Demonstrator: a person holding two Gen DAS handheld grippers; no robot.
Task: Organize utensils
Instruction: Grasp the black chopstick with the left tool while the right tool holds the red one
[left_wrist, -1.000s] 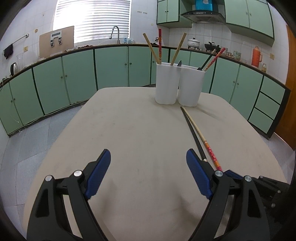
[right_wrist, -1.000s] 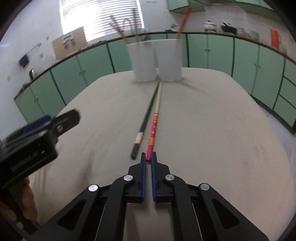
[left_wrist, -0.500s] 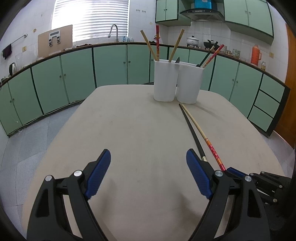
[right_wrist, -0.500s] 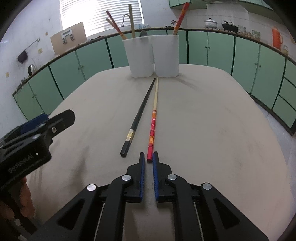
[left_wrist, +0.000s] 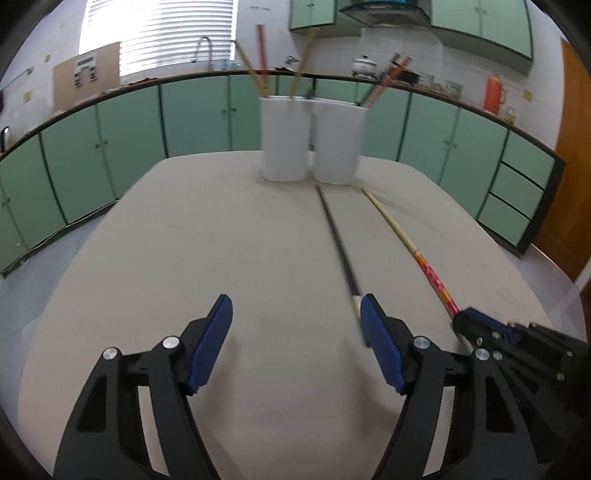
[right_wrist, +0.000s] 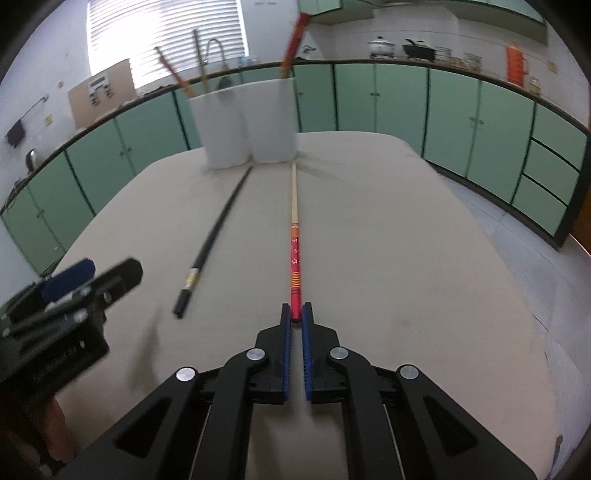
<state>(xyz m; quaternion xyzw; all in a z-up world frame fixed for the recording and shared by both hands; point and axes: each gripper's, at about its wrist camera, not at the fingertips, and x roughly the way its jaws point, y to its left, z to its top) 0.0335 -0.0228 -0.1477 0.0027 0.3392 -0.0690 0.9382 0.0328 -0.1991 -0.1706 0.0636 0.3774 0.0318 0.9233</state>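
Two white utensil holders (left_wrist: 310, 142) stand side by side at the table's far end, with several chopsticks in them; they also show in the right wrist view (right_wrist: 245, 127). A black chopstick (left_wrist: 338, 245) (right_wrist: 214, 236) lies on the table. My left gripper (left_wrist: 295, 314) is open, its right pad next to the black chopstick's near end. My right gripper (right_wrist: 296, 314) is shut on the red end of a red-and-cream chopstick (right_wrist: 294, 236), also seen in the left wrist view (left_wrist: 406, 243).
The beige table (left_wrist: 221, 240) has rounded corners and edges close on the right and left. Green cabinets (left_wrist: 110, 147) ring the room. The left gripper (right_wrist: 70, 295) shows at the left of the right wrist view.
The right gripper has closed on the red chopstick's end and swung it apart from the black one. The left gripper moved right, toward the black chopstick's near end.
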